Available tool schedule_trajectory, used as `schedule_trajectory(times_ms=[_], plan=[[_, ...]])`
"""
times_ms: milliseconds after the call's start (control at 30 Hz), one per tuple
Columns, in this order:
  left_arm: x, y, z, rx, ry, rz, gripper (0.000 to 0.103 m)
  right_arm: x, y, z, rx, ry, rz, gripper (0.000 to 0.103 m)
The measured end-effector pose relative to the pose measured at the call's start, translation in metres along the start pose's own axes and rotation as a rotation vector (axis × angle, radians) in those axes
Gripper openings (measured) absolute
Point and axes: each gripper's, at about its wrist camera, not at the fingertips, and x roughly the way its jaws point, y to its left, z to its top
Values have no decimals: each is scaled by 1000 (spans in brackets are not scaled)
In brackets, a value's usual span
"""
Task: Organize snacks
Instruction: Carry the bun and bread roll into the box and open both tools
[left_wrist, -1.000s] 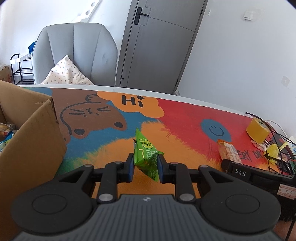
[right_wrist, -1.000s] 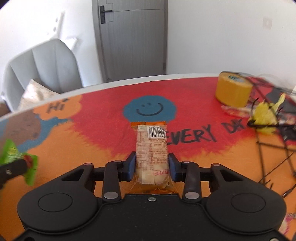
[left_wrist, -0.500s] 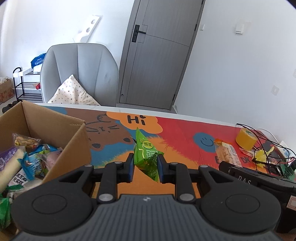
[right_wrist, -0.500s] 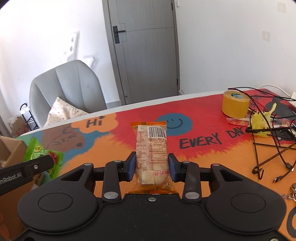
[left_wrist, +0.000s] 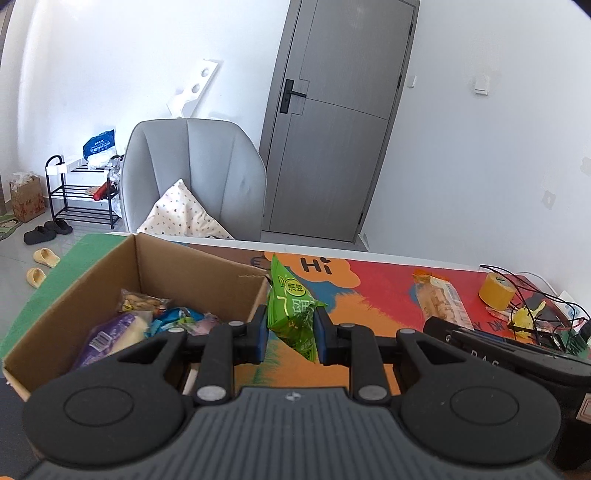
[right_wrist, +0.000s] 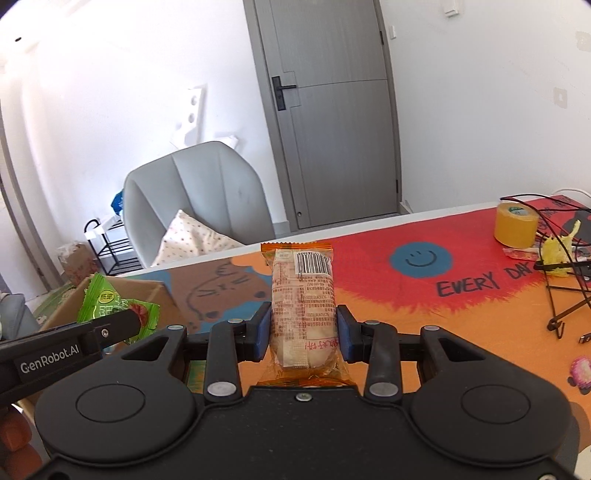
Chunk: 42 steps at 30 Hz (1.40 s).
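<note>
Snacks: green packet (left_wrist: 291, 310) pinched between the left gripper (left_wrist: 290, 338) pads, jaws nearly closed on it, held in the air just past the right wall of the cardboard box (left_wrist: 199, 269). Orange-edged cake pack (right_wrist: 303, 306) clamped upright in the right gripper (right_wrist: 303, 339), jaws partway open around its width, over the mat, box off to its left.

Step in hand, by my read: carry both to the box and drop. Do left first: get the packet fully inside the near wall, above the snacks already there (left_wrist: 147, 317), then open. Its lower corner hangs below the pads, so clear the rim with margin. Right pack is long and top-heavy; bring it in after the left gripper is out, or the two will collide.

Surface: table with a bright cartoon mat (right_wrist: 461, 317). Tape roll (right_wrist: 516, 225), tangled cables (right_wrist: 565, 295) and a yellow wrapper on the far right, well apart from the path. Room: grey armchair (left_wrist: 192, 177) with a cushion, grey door (left_wrist: 340, 122), shoe rack, slippers on the floor.
</note>
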Motion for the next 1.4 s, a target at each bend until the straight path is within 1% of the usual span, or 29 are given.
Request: schedule_trajectory(times_ms=[267,500,667,767,800,867,933,1067,1133,1267,1300,1333,1400], plan=[[-23,38,3,-11,-10,49,24,-10,36,-1,-27,-11,57,37],[-30,65,3,-33,12,82,24,-13,65,0,-59,-17,104,37],[-31,80,6,-51,33,84,25,-14,82,2,-85,-19,127,37],[-32,89,8,-61,25,82,28,-12,91,4,-95,-17,139,37],[-32,92,10,-65,16,85,30,-11,93,4,-96,-15,143,37],[-33,98,12,-70,1,109,36,-8,98,6,-97,-9,152,37],[-35,106,15,-89,-7,115,46,-5,104,6,-100,-2,156,37],[-38,123,19,-123,-18,123,50,2,114,8,-114,10,163,37],[-38,131,21,-133,-19,133,58,3,120,8,-122,15,165,37],[-37,144,21,-149,-8,139,63,7,130,7,-117,32,182,37],[-37,146,21,-148,-6,140,66,8,132,7,-113,38,188,37],[-37,148,20,-145,-2,143,70,9,134,7,-107,47,194,39],[-38,151,21,-142,1,148,77,10,136,5,-86,67,210,54]])
